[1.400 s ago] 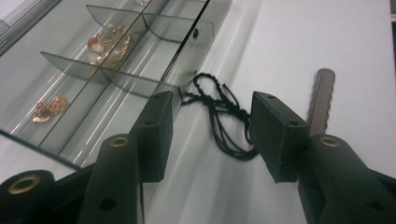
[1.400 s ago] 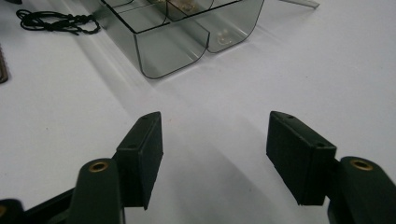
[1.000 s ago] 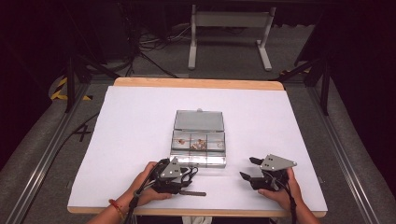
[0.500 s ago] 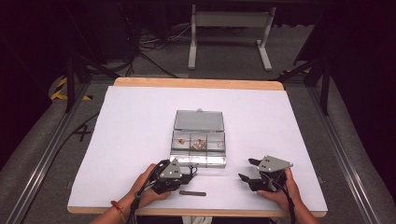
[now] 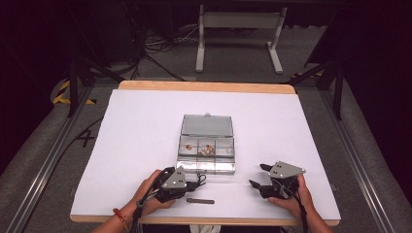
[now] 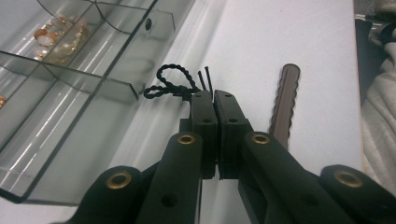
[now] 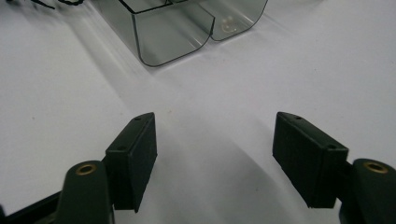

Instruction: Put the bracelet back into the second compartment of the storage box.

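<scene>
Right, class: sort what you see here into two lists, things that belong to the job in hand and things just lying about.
Part of the job:
- black twisted cord, pinched in the left hand-held gripper
- clear compartment box holding small gold pieces
- right hand-held gripper, open over the white table

Lying about:
- brown wavy strip beside the left hand-held gripper
- metal stand behind the table

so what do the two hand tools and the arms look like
Both are black two-jaw tools. The left tool and right tool each carry a grey three-cornered plate on top and trail a black cable. Close up, the linkage arms have brass-coloured rivets and the pads are flat black blocks. The left wrist wears a red and yellow band; no sleeves show.
</scene>
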